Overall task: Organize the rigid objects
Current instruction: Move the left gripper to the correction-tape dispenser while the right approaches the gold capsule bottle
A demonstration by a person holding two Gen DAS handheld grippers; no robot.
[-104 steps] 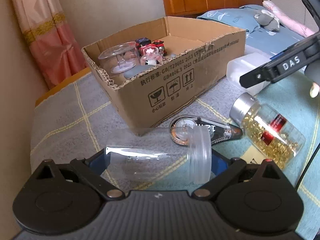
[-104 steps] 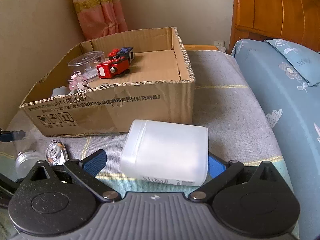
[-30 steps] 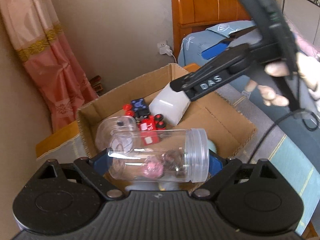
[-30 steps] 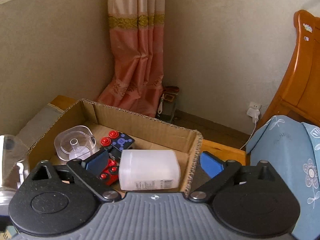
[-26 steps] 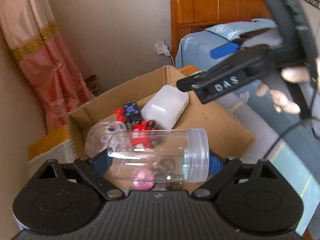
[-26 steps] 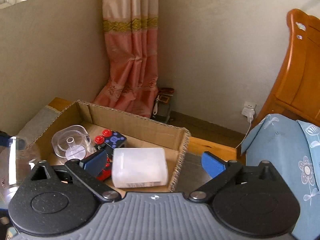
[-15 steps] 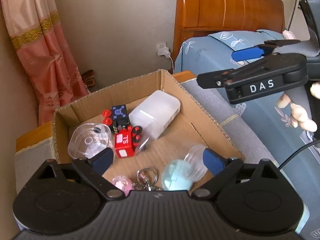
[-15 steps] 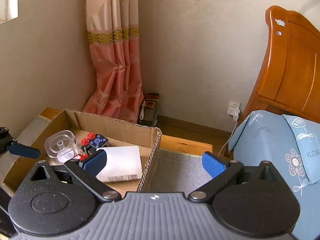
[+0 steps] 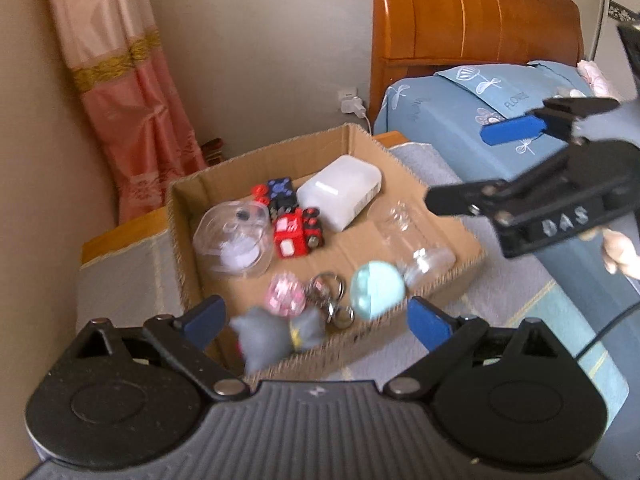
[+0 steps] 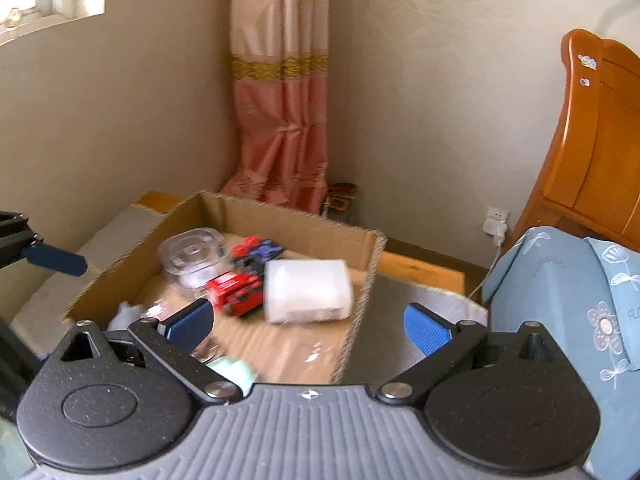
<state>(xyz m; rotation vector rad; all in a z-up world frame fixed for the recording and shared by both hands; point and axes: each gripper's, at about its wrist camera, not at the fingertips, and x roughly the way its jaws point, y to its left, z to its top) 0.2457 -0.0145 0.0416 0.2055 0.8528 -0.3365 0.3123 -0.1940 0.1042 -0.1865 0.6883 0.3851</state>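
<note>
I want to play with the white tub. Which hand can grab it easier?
Probably right. The right gripper is open, with the white tub straight ahead between its fingers. From the left gripper, also open, the tub lies at the box's far side.

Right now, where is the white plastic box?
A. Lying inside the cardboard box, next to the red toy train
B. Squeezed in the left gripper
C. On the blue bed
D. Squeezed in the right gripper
A. The white plastic box lies inside the cardboard box, beside the red toy train; the right gripper and the left gripper are both open and hold nothing.
</note>
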